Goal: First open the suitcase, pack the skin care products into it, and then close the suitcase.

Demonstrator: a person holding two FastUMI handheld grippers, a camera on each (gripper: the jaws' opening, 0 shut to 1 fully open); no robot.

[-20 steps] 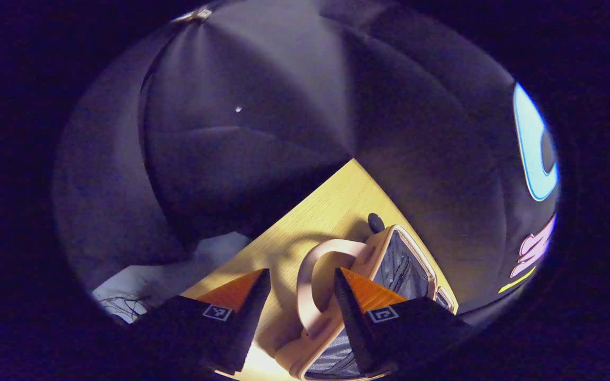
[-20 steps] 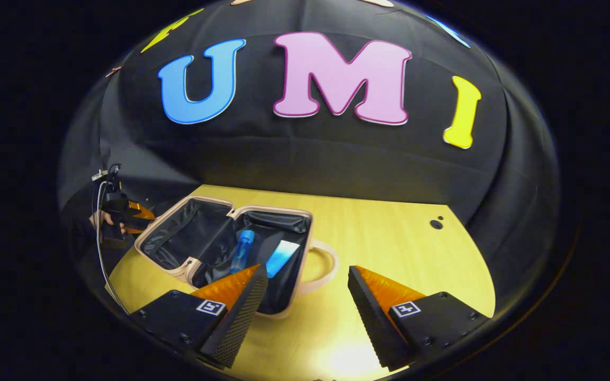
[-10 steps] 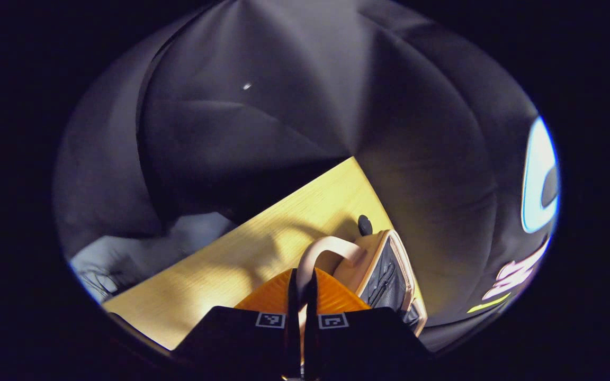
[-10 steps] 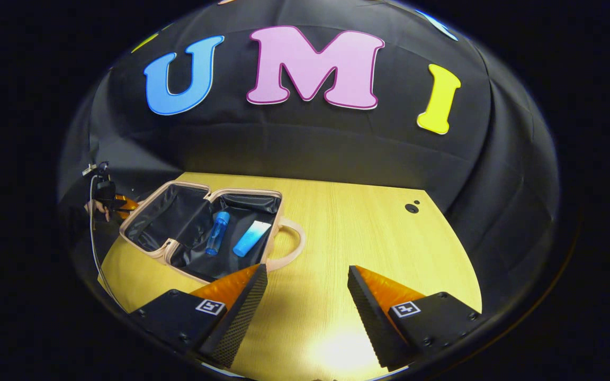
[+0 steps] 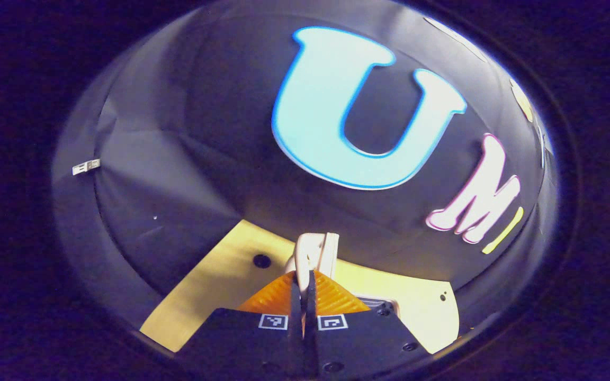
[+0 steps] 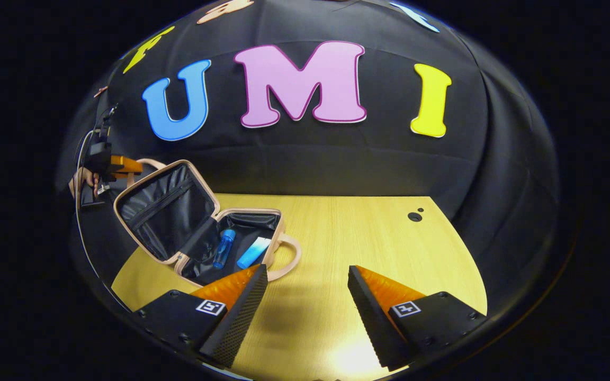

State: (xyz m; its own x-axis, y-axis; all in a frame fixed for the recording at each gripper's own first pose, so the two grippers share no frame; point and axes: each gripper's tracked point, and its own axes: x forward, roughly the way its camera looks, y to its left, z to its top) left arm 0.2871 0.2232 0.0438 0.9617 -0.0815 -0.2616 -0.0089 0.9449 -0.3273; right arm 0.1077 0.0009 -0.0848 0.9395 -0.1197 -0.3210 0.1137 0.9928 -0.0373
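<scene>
I see the worktop (image 6: 368, 233) spread across the lower half of the right gripper view, and the suitcase (image 6: 199, 233) sits at its nine o'clock side. Its base lies flat on the wood, while the lid (image 6: 164, 209) stands tilted up at roughly ten o'clock from the base, lining facing me. I judge this to be the closing step: the lid is held partway over so that it can swing down onto the base.

Inside the base, two skin care products lie side by side: a blue bottle (image 6: 224, 247) and, just beside it toward three o'clock, a pale blue tube (image 6: 253, 253). Both are inside the walls, so packing looks done.

My left tool (image 6: 119, 165) shows at the lid's far edge, about ten o'clock in that view, with the hand (image 6: 83, 181) gripping it behind. In the left gripper view the left tool is clenched on the lid handle (image 5: 313, 253), which rises thin and upright at twelve o'clock from the fingertips (image 5: 284, 293). Holding the handle gives me leverage on the lid.

My right tool (image 6: 307, 286) hangs released, fingers spread wide over bare wood at six o'clock, near the base's own handle (image 6: 290, 259) but not touching it.
</scene>
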